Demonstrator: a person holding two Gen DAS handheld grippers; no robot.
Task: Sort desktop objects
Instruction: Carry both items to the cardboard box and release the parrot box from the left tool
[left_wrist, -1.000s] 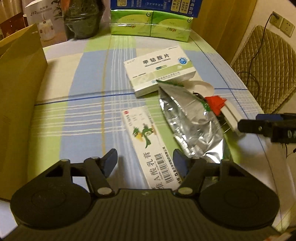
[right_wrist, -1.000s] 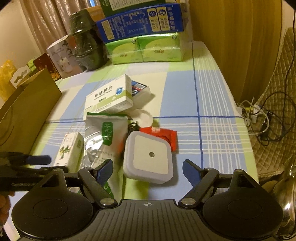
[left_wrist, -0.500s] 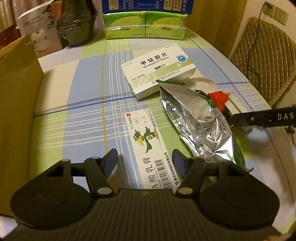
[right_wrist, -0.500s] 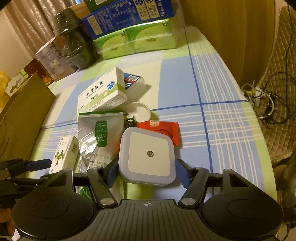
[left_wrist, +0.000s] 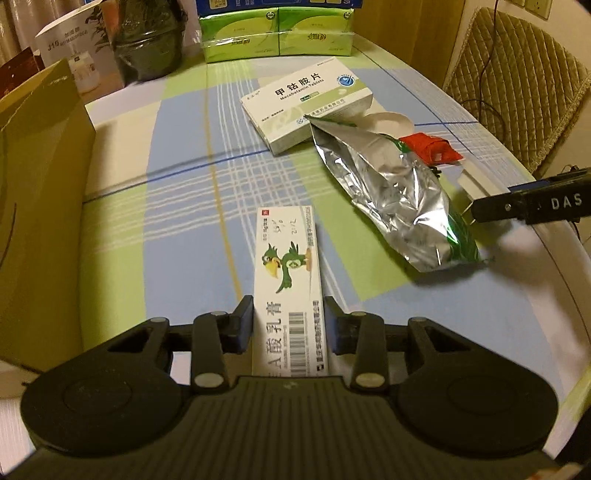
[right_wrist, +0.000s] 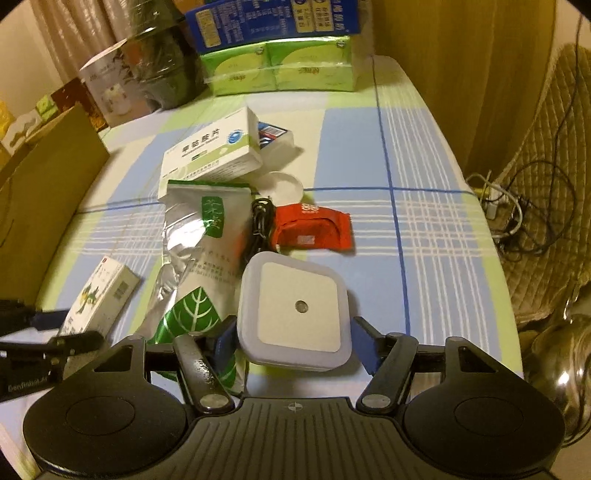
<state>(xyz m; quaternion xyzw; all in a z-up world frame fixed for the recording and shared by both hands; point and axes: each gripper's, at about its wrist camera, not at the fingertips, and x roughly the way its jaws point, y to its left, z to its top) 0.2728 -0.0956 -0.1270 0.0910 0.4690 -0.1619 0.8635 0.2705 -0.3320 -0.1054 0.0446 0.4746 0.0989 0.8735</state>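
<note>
Both wrist cameras are looking steeply down along their fingers, close over the checked table (left_wrist: 177, 206). Both are showing the silver pouch (left_wrist: 391, 195) at centre, and the green boxes (right_wrist: 280, 66) at the top edge.

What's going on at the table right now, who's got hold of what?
A person is sorting clutter on a checked tablecloth with two handheld grippers. The left gripper is shut on the near end of a long white ointment box with a green bird print, which lies flat. The right gripper straddles a white square night light; its jaws are opening slightly, the left pad looks to touch the light and the right one stands off it. A silver foil pouch lies between the two.
</note>
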